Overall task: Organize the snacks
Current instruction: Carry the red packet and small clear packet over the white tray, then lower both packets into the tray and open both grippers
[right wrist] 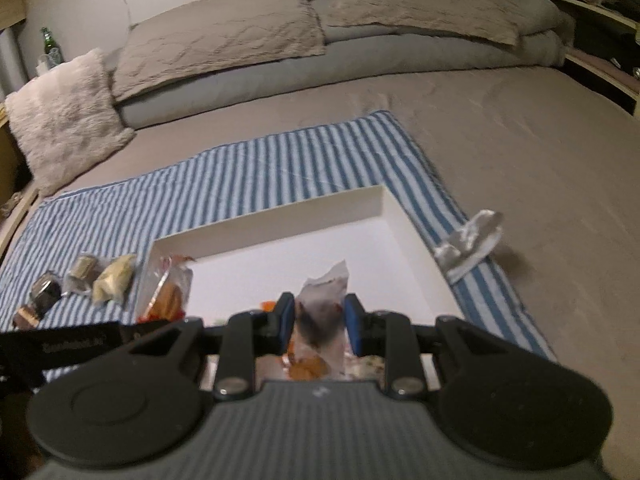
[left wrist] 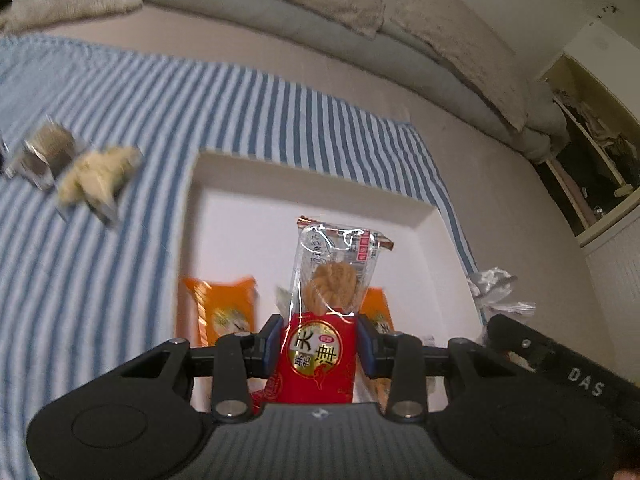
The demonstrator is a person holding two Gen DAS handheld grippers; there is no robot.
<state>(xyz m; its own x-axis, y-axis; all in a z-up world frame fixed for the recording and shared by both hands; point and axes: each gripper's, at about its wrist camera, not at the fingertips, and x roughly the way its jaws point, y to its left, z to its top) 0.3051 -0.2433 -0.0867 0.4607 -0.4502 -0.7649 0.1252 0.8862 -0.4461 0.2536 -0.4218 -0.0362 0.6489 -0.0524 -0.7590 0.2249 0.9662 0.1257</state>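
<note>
Left gripper (left wrist: 318, 344) is pinching a red twisted-pastry packet (left wrist: 320, 320) and right gripper (right wrist: 320, 322) is squeezing some clear, dark-looking wrapper (right wrist: 322, 312), both hanging over the white box (right wrist: 280, 224) sitting on the striped towel (right wrist: 280, 160).

The tray (right wrist: 384, 208) sits on the blanket (right wrist: 248, 176), toward that blanket's right edge, and the blanket is spread over the bed (right wrist: 520, 152). Left of the tray, on the blanket, several loose snacks (right wrist: 114, 278) lie in a row, close together. Right of the tray, at the blanket's edge, lies a crumpled wrapper (right wrist: 472, 240). Behind the tray, at the head of the bed, are the pillows (right wrist: 224, 36), with one cushion (right wrist: 64, 116) further left. Inside the tray, near its front, lie two flat packets (left wrist: 224, 308) (one to each side of the twist-biscuit packet (left wrist: 332, 280), which is held up over the tray's front half). Right of it, also over the tray, a second wrapped snack (right wrist: 324, 304) is held.
</note>
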